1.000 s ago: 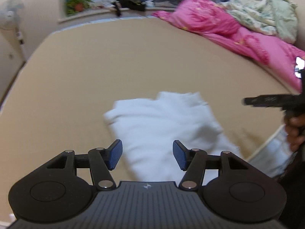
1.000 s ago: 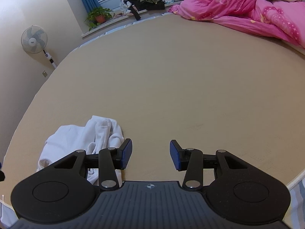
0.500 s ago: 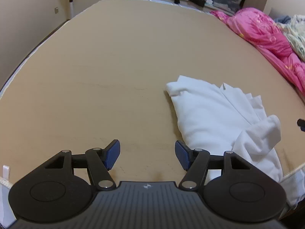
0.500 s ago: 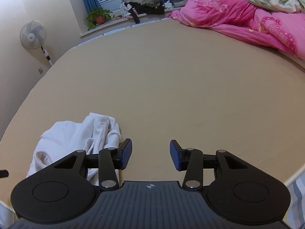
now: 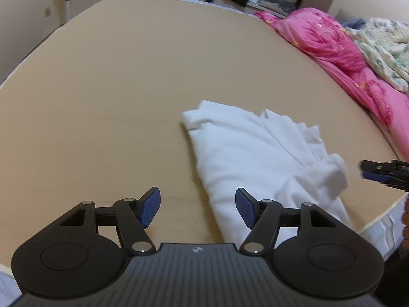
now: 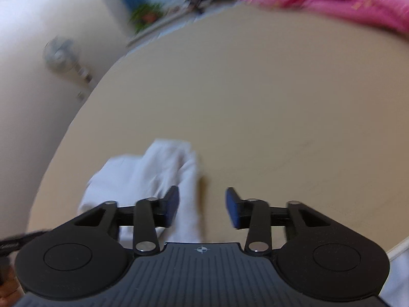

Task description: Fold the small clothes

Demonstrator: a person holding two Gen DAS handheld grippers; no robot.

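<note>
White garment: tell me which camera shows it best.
The left wrist view: the white garment lies sharp and almost whole on the bed. The right wrist view is blurred, and its tongs hide part of it.

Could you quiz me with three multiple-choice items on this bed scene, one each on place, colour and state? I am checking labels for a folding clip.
1. Where does the crumpled white cotton garment lie?
A. on the tan bed surface
B. on the windowsill
C. on the heaped quilt

2. What colour is the heaped quilt at the bed's far side?
A. green
B. pink
C. grey

3. What is held between the left gripper fingers?
A. the garment
B. a sock
C. nothing

Answers: 1 A, it rests flat on the tan surface; 2 B, it is bright pink; 3 C, the blue pads stand apart, gripping nothing.
</note>
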